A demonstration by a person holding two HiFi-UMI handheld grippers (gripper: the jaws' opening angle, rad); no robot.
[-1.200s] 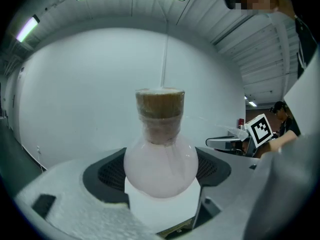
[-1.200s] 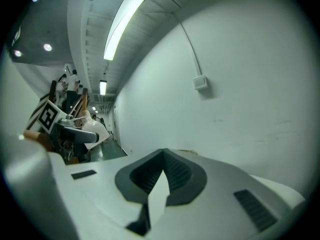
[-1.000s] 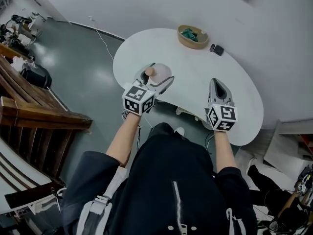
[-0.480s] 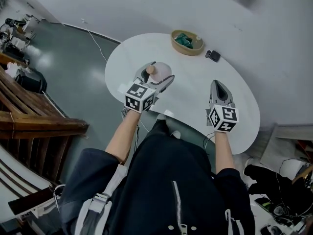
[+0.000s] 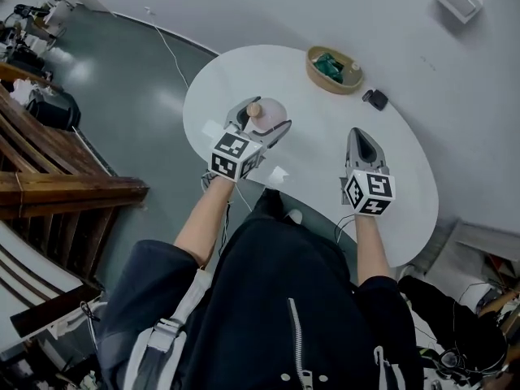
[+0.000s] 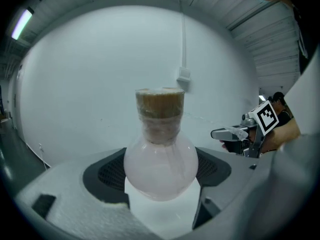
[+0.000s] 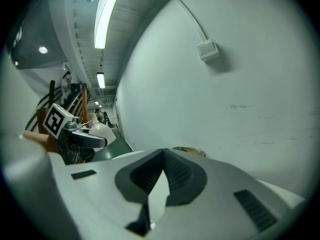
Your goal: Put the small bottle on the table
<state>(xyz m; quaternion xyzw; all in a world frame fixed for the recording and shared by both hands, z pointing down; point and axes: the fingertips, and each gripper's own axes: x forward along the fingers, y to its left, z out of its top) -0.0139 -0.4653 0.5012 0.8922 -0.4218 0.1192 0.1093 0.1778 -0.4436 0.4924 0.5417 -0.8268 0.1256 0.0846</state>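
Head view: the person stands at the near edge of a white, rounded table (image 5: 325,149) and holds both arms out over it. The left hand-held gripper (image 5: 258,122) is over the table's near left part, grasping the small bottle (image 5: 270,112). This is a round, pale pink flask with a brown cork stopper, and it stands upright. In the left gripper view the two dark pads press on either side of the bottle's bulb (image 6: 160,156), and the neck and cork rise above the left hand-held gripper (image 6: 160,176). From these views it is not clear whether the bottle's base touches the table.

The right hand-held gripper (image 5: 358,134) hangs over the table's near right part, well apart from the bottle. In its own view the right hand-held gripper (image 7: 162,156) is clenched, with its ribbed pads meeting at the tips and holding no object.

At the table's far edge sits a wooden bowl (image 5: 333,71) with something green in it. A small dark object (image 5: 375,99) lies on the table just beside it.
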